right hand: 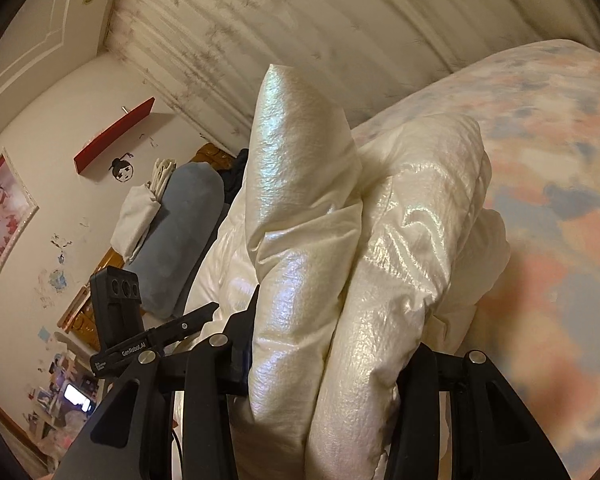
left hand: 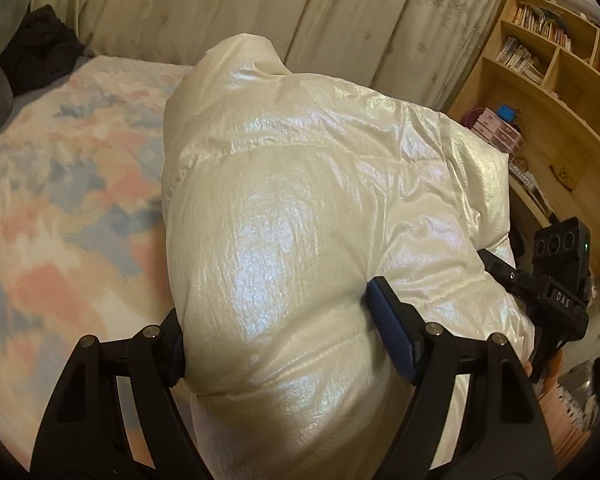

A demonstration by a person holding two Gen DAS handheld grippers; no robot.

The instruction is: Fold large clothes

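Item, nearest your left hand-held gripper (left hand: pixel 278 332): a puffy, pearl-white quilted down jacket (left hand: pixel 300 200) with a shiny crinkled shell, bulging between the two black fingers, which are clamped on a thick padded fold. The blue pad (left hand: pixel 390 334) of the outer finger presses into the fabric.

Item, right hand-held gripper (right hand: pixel 328 364): its fingers are likewise closed on a bunched double fold of the same jacket (right hand: pixel 320 240), which rises ahead of the fingers.

Item, under and beyond both grippers: a bed with a pastel pink, blue and cream patterned cover (left hand: pixel 60 200), carrying the jacket.

Item, ahead: a cream pleated curtain (left hand: pixel 260 8).

Item, to the right of your left gripper: a wooden bookshelf (left hand: pixel 548 64).
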